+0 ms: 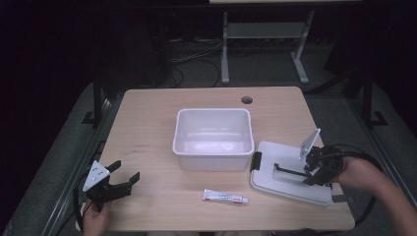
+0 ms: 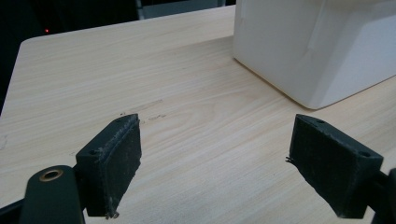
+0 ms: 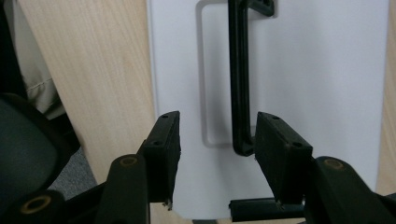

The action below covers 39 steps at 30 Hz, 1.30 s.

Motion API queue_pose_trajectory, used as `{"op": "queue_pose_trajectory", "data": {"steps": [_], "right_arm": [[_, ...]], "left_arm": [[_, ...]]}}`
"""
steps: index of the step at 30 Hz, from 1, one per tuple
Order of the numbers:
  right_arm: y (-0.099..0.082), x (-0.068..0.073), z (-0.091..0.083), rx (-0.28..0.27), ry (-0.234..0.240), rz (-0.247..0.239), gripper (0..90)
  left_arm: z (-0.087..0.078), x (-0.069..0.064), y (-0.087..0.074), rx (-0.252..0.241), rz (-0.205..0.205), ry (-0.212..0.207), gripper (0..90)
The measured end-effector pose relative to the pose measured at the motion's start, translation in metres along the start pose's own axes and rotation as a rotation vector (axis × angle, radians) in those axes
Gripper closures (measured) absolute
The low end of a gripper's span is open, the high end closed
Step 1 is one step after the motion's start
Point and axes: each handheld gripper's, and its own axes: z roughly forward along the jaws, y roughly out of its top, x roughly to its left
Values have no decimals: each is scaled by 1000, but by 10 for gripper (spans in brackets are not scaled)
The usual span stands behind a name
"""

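White open bin (image 1: pixel 212 137) mid-frame on light wood table (image 1: pixel 147 128), its wall also at upper right of left gripper view. Toothpaste tube (image 1: pixel 225 197) lies flat lower centre, just below the bin, apart from it. Round cable hole (image 1: pixel 247 100) near table's top edge. Grey desk frame (image 1: pixel 265 34) top centre on dark floor.

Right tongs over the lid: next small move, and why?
Probably lift the right tongs off the lid and swing toward the tube. They stand open over the black handle, not pinching it; the lid lies flat beside the open bin, and the tube lies on the table, ungrabbed.
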Motion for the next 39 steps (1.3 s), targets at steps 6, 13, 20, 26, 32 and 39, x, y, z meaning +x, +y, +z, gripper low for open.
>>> {"op": "queue_pose_trajectory", "data": {"steps": [6,13,20,26,32,39], "right_arm": [[-5,13,-3,5,-2,-4,497],[-5,24,-4,19,2,-6,492],[5,37,-2,13,17,-39,491],[17,45,2,5,40,-63,486],[31,54,4,14,51,-96,481],[49,62,7,12,69,-138,477]], "left_arm": [[-1,0,0,-4,-1,2,163],[-2,1,0,-6,-4,3,163],[-1,0,0,-5,-3,1,163],[-2,1,0,-9,-7,4,163],[-2,2,0,-10,-9,3,163],[-2,2,0,-11,-7,1,163]]}}
